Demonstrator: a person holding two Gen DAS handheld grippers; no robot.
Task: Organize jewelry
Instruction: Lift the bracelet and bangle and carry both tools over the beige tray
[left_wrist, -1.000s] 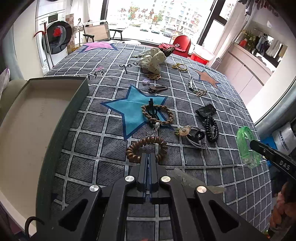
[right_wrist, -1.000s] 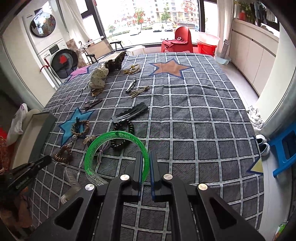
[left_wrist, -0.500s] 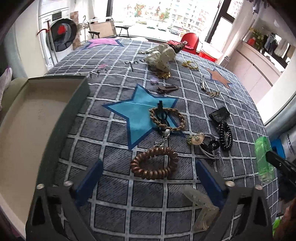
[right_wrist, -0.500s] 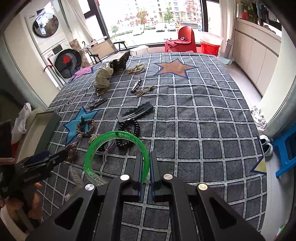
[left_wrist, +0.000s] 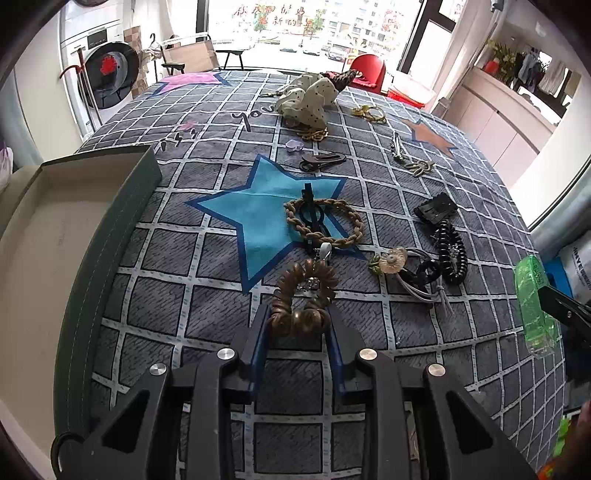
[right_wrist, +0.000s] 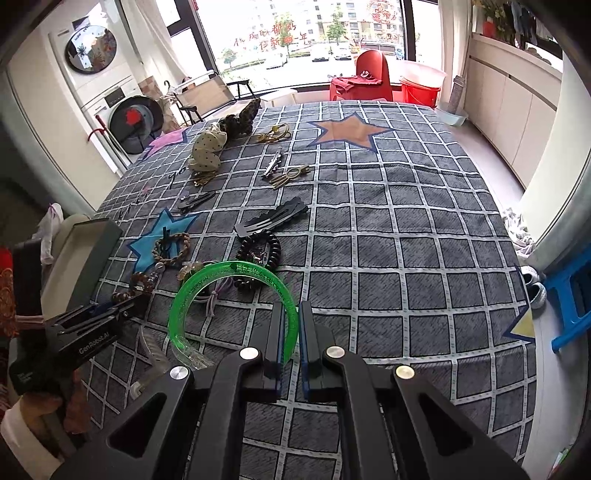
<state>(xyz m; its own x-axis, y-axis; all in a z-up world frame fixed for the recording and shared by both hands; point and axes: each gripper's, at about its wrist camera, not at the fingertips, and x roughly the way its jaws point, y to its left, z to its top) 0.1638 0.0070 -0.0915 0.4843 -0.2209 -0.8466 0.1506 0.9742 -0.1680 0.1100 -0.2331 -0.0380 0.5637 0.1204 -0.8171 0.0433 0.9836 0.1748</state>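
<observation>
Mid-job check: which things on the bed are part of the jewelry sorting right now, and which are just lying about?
In the job:
- brown coil bracelet, between the closing left tool
- green hairband, held in the right tool
- open box
- braided bracelet
- black bead bracelet

Lying about:
- polka-dot cloth
- red chair
- washing machine

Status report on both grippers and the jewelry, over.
Left gripper closing on brown coil bracelet. Right gripper shut on green headband. Nothing blocking open box.
</observation>
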